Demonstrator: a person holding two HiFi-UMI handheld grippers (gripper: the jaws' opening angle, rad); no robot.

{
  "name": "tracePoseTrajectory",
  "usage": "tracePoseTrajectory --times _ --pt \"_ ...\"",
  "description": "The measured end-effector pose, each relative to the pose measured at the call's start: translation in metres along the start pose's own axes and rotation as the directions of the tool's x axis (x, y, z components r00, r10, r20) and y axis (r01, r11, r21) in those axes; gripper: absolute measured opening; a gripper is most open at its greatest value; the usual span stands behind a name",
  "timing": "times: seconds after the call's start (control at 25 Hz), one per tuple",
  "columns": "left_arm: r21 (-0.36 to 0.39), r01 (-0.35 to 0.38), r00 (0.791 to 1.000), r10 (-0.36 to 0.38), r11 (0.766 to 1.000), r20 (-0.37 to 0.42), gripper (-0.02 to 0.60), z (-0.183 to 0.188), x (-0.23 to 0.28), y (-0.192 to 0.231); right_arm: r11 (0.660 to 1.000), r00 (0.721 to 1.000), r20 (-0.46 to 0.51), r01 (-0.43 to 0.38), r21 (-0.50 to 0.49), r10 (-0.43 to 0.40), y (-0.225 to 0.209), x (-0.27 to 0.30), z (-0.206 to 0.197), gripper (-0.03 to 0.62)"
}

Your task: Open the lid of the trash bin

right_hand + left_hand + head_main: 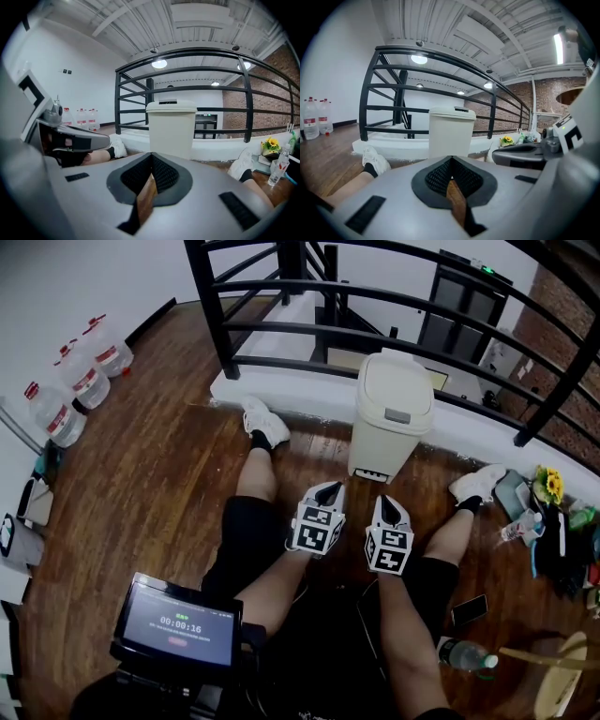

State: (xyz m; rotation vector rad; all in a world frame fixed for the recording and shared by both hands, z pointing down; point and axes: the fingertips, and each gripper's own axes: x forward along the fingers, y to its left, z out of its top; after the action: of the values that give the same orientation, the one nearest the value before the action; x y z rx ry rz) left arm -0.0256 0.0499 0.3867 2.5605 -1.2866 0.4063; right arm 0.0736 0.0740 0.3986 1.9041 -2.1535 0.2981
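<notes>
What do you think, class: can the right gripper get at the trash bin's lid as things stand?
Probably yes. The right gripper points at the trash bin, only bare floor lies between, and the lid is uncovered. Its jaws are together.

open floor [314,457] leads to the trash bin [392,413]; railing [212,307] close behind it.

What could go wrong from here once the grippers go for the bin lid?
1. The left gripper and right gripper are both shut and short of the trash bin. Nudging its closed lid with shut jaws might just push the bin along the wooden floor.
2. The bin stands close to the railing, so a lid swinging up could possibly strike a bar.
</notes>
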Motion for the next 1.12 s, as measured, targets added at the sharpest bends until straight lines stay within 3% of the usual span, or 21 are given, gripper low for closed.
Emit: tracePoseTrajectory --times 1.12 --pt "0.017 0.018 1.0 -0.018 1.0 -0.013 -0.002 -0.0069 0.0036 -0.0068 0.999 0.999 0.014 0.038 -0.015 -0.038 -0.0083 -0.0015 -0.0027 0.005"
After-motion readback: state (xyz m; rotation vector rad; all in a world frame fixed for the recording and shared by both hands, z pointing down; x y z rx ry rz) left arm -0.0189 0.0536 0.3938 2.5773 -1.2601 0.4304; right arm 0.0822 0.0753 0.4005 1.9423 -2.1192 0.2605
